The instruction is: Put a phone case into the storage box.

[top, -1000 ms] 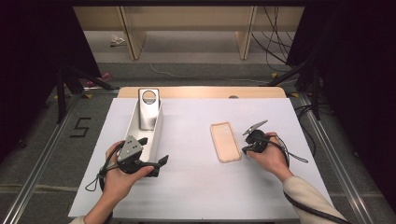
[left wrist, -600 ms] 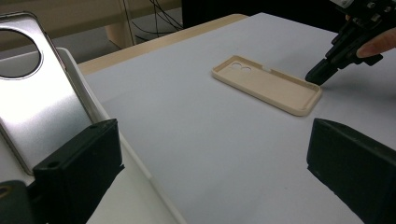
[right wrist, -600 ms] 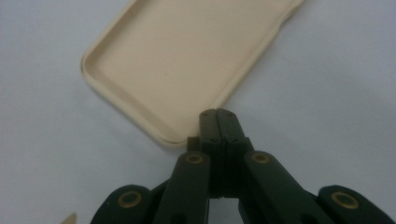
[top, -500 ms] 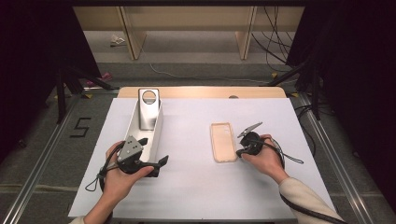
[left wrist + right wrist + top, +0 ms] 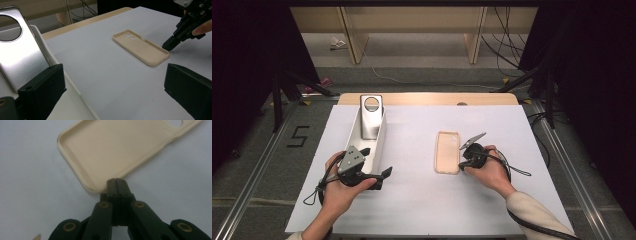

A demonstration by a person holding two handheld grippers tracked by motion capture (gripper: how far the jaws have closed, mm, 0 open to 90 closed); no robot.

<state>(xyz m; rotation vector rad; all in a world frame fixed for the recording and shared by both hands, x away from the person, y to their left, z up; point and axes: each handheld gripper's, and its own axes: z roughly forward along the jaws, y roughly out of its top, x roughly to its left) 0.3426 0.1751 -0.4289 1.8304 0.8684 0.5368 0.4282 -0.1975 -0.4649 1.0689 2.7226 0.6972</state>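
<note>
Right claw (image 5: 462,162) moved left, closed tips now at phone case (image 5: 447,152) edge.

The right claw (image 5: 466,161) is pinched tight and angled low, while the left claw (image 5: 374,162) gapes wide.

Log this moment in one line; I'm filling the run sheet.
right gripper: shut, tips at case corner | left gripper: open, by tray | case: flat on table
</note>
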